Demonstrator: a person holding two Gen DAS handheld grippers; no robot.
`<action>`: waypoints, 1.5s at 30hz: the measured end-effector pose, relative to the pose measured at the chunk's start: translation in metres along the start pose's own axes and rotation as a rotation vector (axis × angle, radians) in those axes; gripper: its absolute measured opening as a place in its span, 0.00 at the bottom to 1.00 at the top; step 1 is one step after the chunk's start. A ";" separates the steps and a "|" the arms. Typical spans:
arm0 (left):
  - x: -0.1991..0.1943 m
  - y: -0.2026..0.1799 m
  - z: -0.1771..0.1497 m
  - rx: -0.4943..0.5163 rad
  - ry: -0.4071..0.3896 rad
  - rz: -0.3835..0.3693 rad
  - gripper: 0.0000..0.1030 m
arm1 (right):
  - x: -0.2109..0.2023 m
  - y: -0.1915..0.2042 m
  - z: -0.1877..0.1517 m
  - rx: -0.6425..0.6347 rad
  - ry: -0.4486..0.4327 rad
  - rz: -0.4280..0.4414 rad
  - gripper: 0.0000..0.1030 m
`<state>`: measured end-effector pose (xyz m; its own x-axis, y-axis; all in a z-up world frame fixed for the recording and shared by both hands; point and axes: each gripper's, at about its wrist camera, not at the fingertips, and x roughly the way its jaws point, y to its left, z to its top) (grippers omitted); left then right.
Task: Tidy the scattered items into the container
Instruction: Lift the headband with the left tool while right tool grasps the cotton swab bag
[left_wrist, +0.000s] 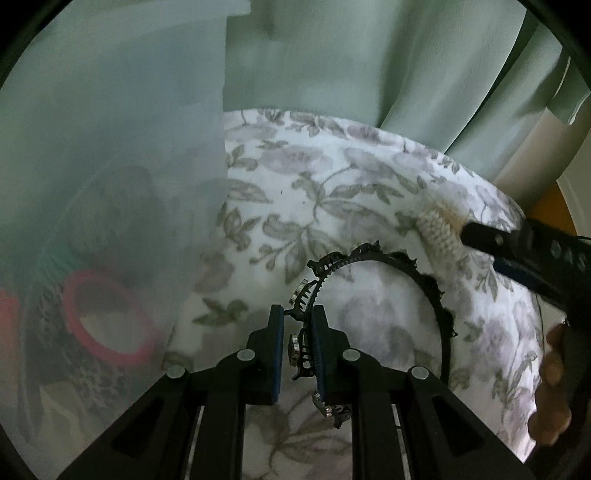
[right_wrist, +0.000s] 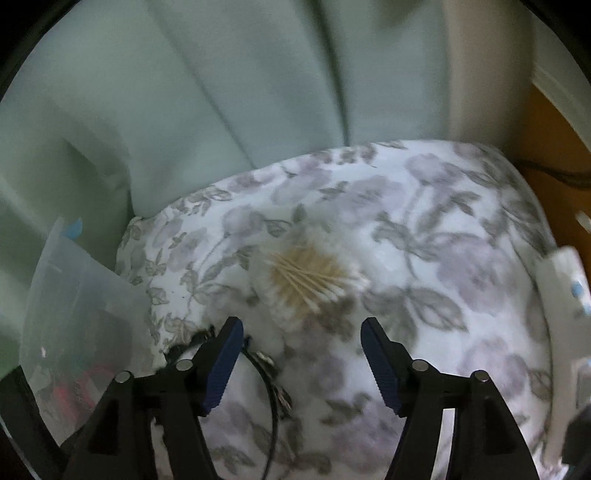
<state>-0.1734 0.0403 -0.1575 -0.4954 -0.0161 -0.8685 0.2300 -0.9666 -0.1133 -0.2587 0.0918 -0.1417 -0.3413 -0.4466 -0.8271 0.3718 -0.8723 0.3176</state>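
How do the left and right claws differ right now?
The left claw is nearly shut, gripping the black headband; the right claw is wide open and holds nothing. The left claw sits beside the translucent bin; the right claw faces a pile of cotton swabs ahead of it. Both are black with blue pads, over the floral cloth.

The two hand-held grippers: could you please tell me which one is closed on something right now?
The left hand-held gripper: its jaws pinch the black headband. The right hand-held gripper stands wide open, empty, short of the cotton swabs.
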 end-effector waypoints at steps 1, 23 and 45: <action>0.001 0.001 -0.001 -0.005 0.004 -0.004 0.15 | 0.003 0.001 0.002 -0.005 0.005 0.000 0.70; 0.023 0.005 -0.006 -0.007 0.034 -0.032 0.15 | 0.065 0.009 0.029 -0.061 0.023 -0.085 0.72; 0.022 0.004 -0.003 -0.009 0.040 -0.033 0.15 | 0.042 0.003 0.018 -0.031 -0.005 -0.058 0.28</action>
<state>-0.1807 0.0363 -0.1780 -0.4691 0.0262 -0.8827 0.2215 -0.9641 -0.1464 -0.2872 0.0667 -0.1676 -0.3673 -0.3961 -0.8415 0.3777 -0.8904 0.2543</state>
